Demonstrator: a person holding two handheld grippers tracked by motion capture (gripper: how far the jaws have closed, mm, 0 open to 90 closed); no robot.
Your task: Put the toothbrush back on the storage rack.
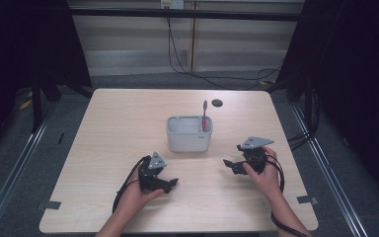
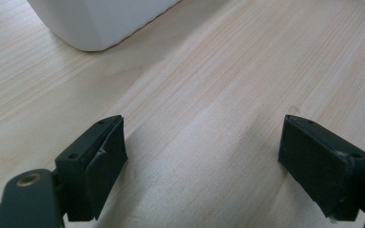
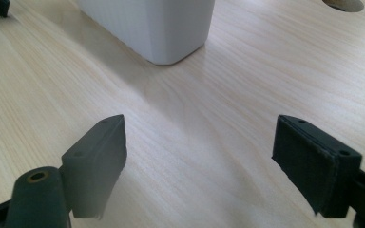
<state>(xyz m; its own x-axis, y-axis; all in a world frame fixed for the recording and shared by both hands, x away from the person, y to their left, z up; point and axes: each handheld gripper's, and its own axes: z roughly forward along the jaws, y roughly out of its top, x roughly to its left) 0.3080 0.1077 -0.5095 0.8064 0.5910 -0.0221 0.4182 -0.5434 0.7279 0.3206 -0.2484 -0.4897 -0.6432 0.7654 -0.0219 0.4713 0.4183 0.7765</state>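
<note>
On the table [image 1: 128, 123], a white holder [image 1: 189, 134] sits mid-board with a pink toothbrush [image 1: 204, 116] standing upright in its right end. Left gripper [image 1: 170, 183] and right gripper [image 1: 228, 163] rest near it on either side, jaws spread, holding nothing. Looks like pre-approach or finished placement. A pickup next needs the right gripper lifted over the brush handle.

Left claw [image 1: 171, 182]: black body, grey three-cornered plate on top, black cable trailing along forearm. Right claw [image 1: 228, 163]: same build, larger grey plate, looped black cable. Jaws: matte black rectangular blocks, flat dark pads [image 2: 105, 164], small screw holes on top faces; brass-coloured rivet in linkage. Forearms bare, no sleeves.
</note>
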